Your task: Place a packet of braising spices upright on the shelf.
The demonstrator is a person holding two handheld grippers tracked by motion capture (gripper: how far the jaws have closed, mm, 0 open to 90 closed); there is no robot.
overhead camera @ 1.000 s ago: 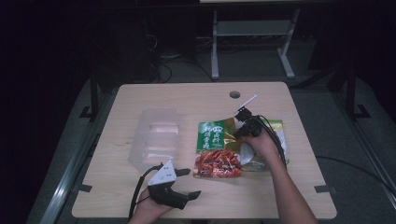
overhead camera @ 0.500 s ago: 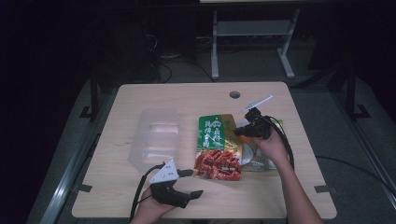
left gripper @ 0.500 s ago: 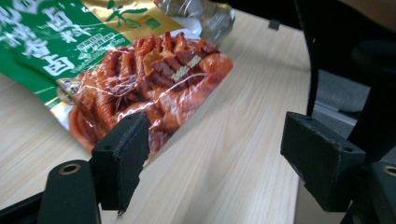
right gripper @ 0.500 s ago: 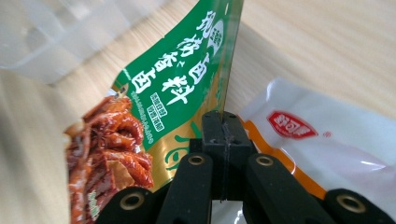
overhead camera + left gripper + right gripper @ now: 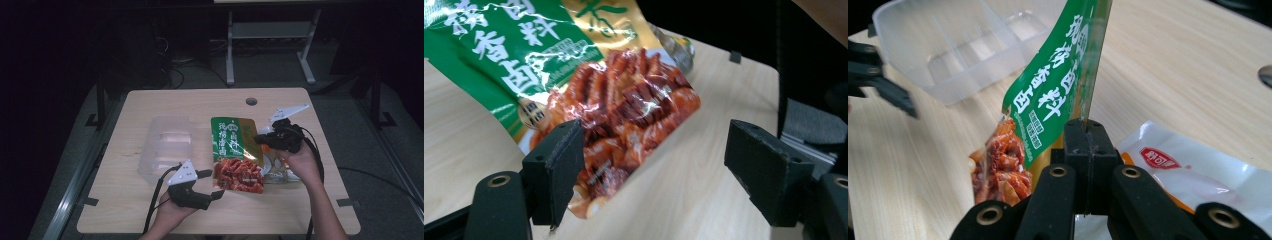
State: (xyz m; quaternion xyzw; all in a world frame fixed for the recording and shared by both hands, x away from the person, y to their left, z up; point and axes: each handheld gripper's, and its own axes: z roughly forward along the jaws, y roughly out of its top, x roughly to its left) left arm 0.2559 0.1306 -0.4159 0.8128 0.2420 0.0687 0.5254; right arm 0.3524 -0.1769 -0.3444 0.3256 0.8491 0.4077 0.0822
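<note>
A snack packet, green on top and red with food pictures below, sits at the table's middle. My right gripper is shut on its right edge and holds that edge up, so the packet stands tilted in front of the closed jaws. My left gripper is open at the packet's near left corner. Its jaws have just been closing a little. In the left gripper view the packet's red corner lies by the left jaw, unpressed, with the gripper wide.
A clear plastic container lies left of the packet, also seen as the clear container. A white packet lies under my right hand, the same white packet. The wooden table has a cable hole at the back.
My right gripper has risen and drawn toward the person with the packet's edge, tilting the packet up. My left gripper has shifted slightly toward the packet's corner.
</note>
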